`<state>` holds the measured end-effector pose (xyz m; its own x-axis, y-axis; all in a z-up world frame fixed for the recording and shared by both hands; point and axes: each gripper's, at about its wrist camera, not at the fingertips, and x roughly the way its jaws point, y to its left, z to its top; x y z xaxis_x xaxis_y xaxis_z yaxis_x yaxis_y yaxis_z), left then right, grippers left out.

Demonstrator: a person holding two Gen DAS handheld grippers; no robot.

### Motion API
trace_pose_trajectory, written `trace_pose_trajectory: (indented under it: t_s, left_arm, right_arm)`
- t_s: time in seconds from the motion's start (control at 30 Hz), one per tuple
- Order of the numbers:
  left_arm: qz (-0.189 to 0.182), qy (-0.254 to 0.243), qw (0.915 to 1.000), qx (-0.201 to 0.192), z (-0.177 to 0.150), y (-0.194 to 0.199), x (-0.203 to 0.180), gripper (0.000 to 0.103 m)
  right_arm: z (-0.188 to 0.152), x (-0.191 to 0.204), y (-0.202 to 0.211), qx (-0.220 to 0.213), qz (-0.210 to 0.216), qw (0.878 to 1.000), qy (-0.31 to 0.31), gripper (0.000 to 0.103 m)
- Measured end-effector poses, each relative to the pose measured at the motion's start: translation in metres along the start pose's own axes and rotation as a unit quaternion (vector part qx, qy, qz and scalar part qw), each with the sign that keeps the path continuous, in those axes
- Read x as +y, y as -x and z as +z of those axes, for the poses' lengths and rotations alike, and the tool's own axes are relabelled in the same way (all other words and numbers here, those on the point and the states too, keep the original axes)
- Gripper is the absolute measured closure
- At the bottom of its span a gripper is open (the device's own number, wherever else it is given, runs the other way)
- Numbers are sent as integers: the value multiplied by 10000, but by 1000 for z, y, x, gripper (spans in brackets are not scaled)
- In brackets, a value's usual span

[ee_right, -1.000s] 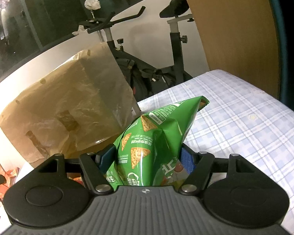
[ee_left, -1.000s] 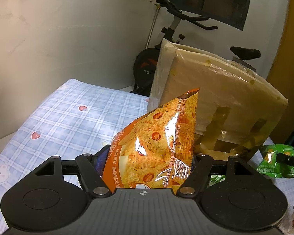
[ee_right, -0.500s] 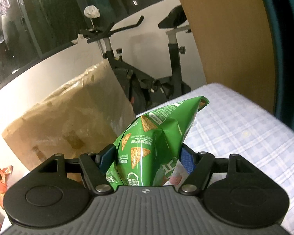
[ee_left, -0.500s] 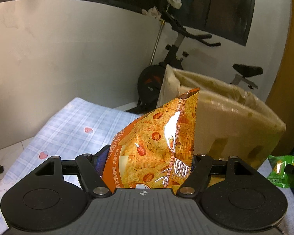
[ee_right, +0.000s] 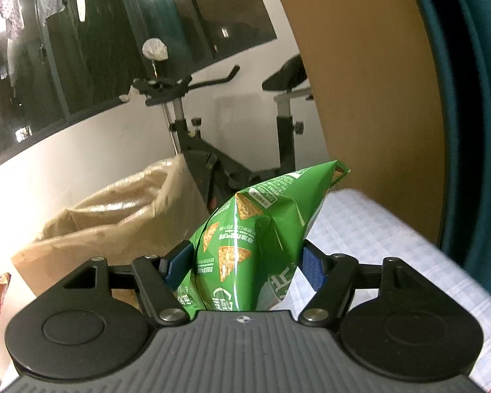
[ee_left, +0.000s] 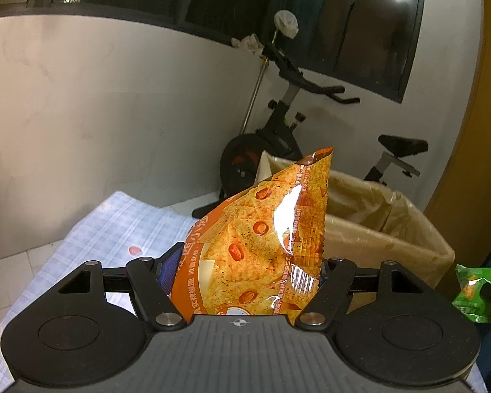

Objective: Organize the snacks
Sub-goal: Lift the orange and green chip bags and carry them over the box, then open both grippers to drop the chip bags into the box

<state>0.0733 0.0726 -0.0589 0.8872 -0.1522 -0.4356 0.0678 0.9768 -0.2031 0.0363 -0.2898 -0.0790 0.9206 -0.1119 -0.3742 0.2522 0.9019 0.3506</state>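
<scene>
We see the tabletop (ee_left: 91,242) under its pale blue checked cloth, which runs to the left edge in the left wrist view and to the right edge (ee_right: 392,239) in the right wrist view. On it stands a big cardboard box (ee_left: 376,229) lined with brownish plastic, its top open; the right wrist view shows the same box (ee_right: 98,229) to the left of that gripper. Behind the far edge of the tabletop stands an exercise bike (ee_left: 284,131), against the white wall. Our left gripper (ee_left: 245,271) is pinching an orange snack bag (ee_left: 265,239), which stands up between its fingers in front of the box, raised above the cloth. Our right gripper (ee_right: 244,267) is pinching a green snack bag (ee_right: 255,239) in the same upright way, just right of the box; that bag also shows at the right edge of the left wrist view (ee_left: 478,294).
</scene>
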Motion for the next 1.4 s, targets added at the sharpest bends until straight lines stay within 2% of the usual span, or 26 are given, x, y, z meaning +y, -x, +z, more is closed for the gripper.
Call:
trace_pose_trajectory:
  t_s: [0.23, 0.53, 0.83, 1.07, 1.23, 1.4]
  left_arm:
    - [-148, -47, 9996, -256, 13, 3, -12, 28]
    - [-463, -198, 9977, -452, 27, -2, -35, 28]
    - [-822, -443, 9943, -511, 41, -24, -65, 28]
    - [-1186, -386, 9902, -621, 54, -48, -83, 28]
    - [-1408, -347, 9881, -521, 67, -80, -94, 28]
    - [-1448, -484, 9874, -417, 72, -110, -102, 28]
  right_arm:
    - [15, 10, 9, -373, 2, 9990, 236, 31]
    - [37, 30, 5, -659, 281, 9965, 430, 31]
    - [49, 65, -18, -608, 851, 9918, 737, 31]
    - [52, 94, -41, -571, 1321, 9849, 964, 31]
    - [51, 115, -63, -591, 1430, 9797, 1273, 31]
    - [49, 128, -95, -472, 1387, 9768, 1563, 31]
